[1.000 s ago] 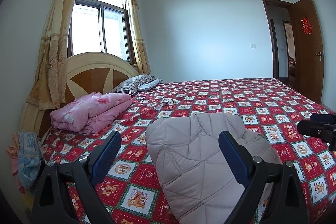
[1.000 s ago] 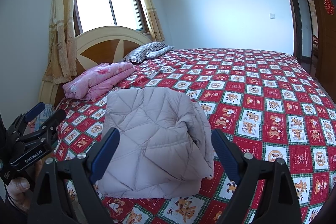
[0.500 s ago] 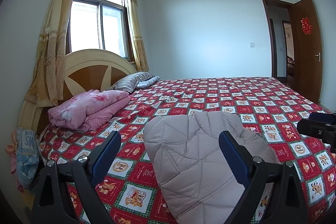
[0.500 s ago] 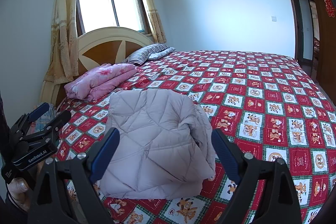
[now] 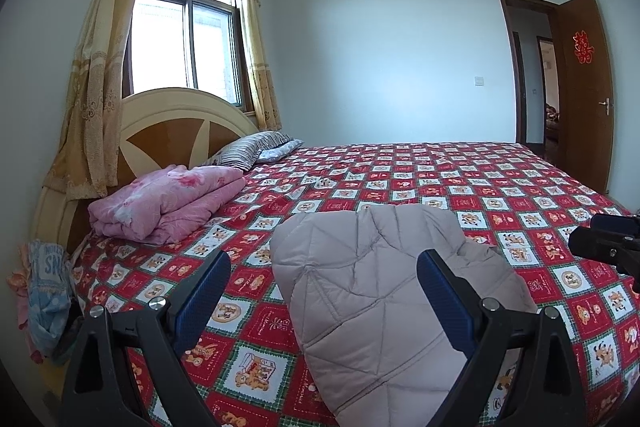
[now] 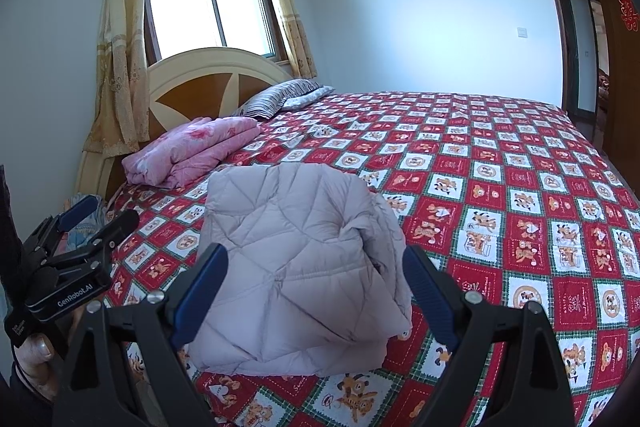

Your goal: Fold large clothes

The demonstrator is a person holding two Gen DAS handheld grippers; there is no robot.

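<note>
2 grippers hang spread and empty above the folded jacket (image 6: 296, 267) near the bed's (image 6: 520, 155) front edge. The left gripper (image 5: 324, 291) grips nothing, nor does the right gripper (image 6: 316, 279). Folding looks finished; next might be smoothing or setting it aside. A pink quilt (image 5: 168, 203) and pillow (image 5: 248, 151) lie well clear, blocking nothing.
</note>
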